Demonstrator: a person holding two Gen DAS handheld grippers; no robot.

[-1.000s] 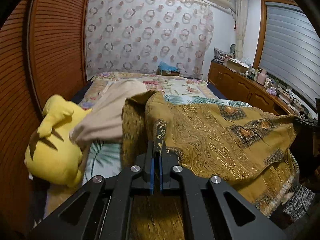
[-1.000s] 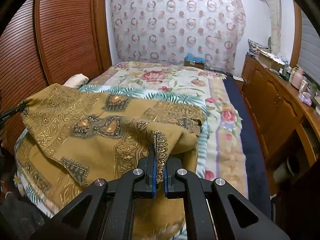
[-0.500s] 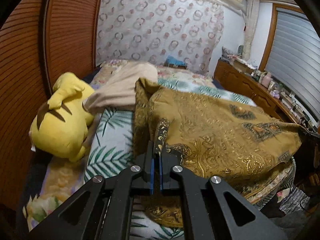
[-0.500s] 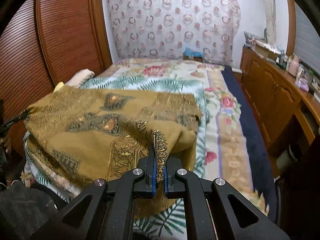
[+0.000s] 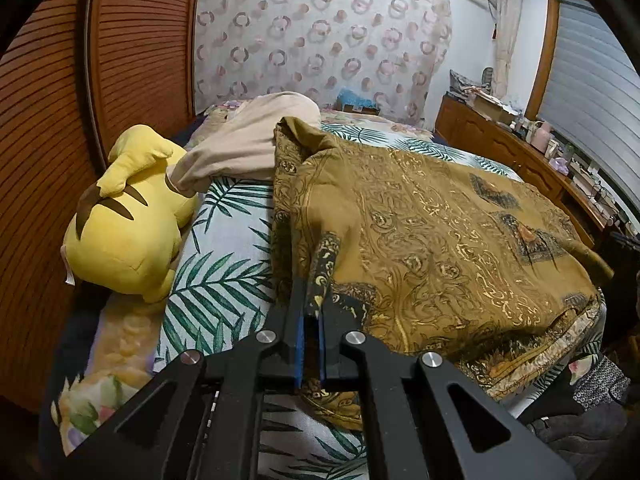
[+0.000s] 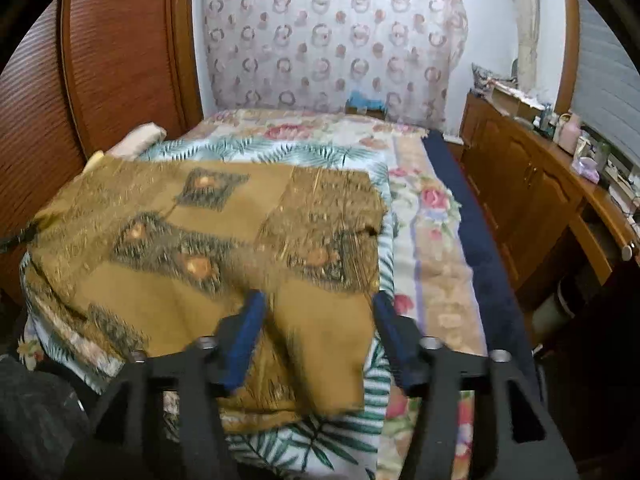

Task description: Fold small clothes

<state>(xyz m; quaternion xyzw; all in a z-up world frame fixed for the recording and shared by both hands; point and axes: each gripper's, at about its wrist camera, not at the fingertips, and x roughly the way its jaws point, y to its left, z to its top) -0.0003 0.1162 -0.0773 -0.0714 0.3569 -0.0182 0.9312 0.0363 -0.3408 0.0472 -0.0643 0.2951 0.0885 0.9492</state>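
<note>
So the brown patterned garment [image 5: 440,240] is lying spread across the near end of the bed [image 6: 432,216], on the palm-leaf sheet [image 5: 224,272], with its long side running across the bed from one gripper to the other. The left gripper [image 5: 310,320] is sitting at its corner with the jaws pinched together on a dark-trimmed edge of the cloth, and that edge is standing up out of the jaws in a little ridge. The right gripper [image 6: 316,320] is at the opposite corner, and its jaws are opening right now; a flap of the garment is lying between and under them but the blue pads aren't pressing on it, so that side looks let go. What I think matters next is that the free cloth is lying straight ahead of and below the right jaws, while the left hand is the only one actually holding anything, so it's probably the left that's about to lay down or release its corner. Off to the left side there's a yellow plush toy [image 5: 128,216] and a beige cloth [image 5: 248,144] bunched beside the garment's far corner, touching it or nearly so, and those could be getting in the way if the fold is going that direction. The wooden cabinet [image 6: 532,184] along the right is well apart.
</note>
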